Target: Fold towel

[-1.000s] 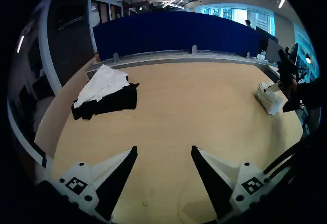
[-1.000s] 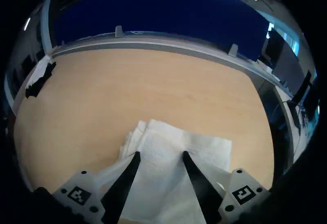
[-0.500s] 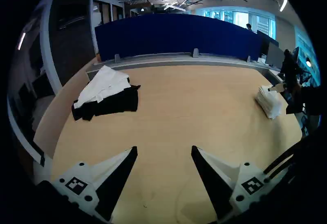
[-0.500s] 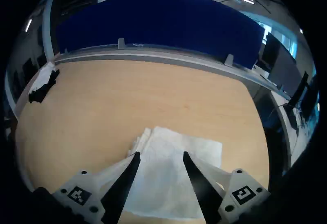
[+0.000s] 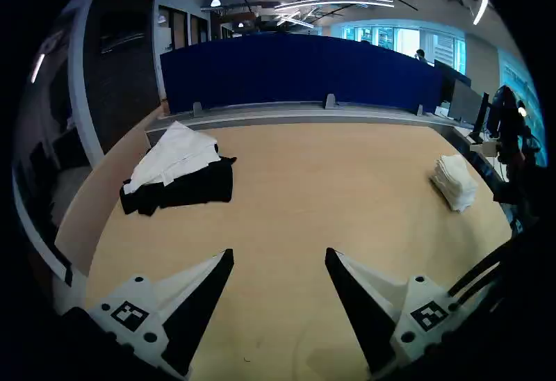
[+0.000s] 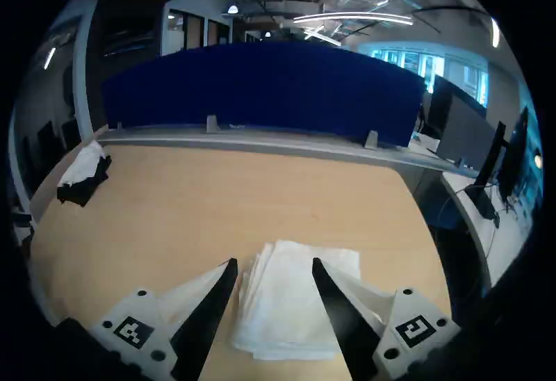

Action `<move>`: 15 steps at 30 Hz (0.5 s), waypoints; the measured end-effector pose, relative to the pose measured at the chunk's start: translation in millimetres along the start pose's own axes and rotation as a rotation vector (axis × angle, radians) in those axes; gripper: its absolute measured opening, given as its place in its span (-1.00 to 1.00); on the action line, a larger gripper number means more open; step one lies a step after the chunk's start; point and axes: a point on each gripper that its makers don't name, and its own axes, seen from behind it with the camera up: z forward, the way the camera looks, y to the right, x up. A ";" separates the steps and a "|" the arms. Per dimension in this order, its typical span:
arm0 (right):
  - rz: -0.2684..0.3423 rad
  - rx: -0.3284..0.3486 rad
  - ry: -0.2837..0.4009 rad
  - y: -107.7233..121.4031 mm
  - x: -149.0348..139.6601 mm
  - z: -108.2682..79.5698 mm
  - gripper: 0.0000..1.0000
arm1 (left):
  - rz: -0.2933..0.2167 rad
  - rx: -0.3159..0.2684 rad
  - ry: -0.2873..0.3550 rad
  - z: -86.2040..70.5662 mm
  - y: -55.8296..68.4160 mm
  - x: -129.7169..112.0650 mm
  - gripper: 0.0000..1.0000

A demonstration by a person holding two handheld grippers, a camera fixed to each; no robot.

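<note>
Folded white towel stack (image 6: pixel 288 304) lies on the light wooden tabletop (image 6: pixel 208 193) directly beneath the right gripper's (image 6: pixel 272 261) parted, empty fingers, long axis running away from them; the left gripper (image 5: pixel 278 251), equally open and empty, stands well apart.

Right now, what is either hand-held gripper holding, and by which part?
Nothing is held: left hand-held gripper and right hand-held gripper are open; the folded towel lies free on the table.
</note>
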 end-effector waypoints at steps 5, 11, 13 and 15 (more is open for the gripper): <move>0.016 -0.017 0.101 -15.6 20.6 -28.2 0.80 | 0.001 -0.009 0.022 1.3 1.4 9.3 0.96; 0.054 -0.045 0.196 -30.0 37.8 -55.8 1.00 | -0.002 -0.014 0.050 4.3 3.7 21.6 0.97; 0.062 -0.046 0.223 -35.4 43.1 -63.4 1.00 | -0.002 -0.017 0.060 5.3 4.8 26.1 0.97; 0.065 -0.041 0.252 -42.3 49.0 -71.4 1.00 | -0.002 -0.021 0.070 6.4 6.0 30.9 0.96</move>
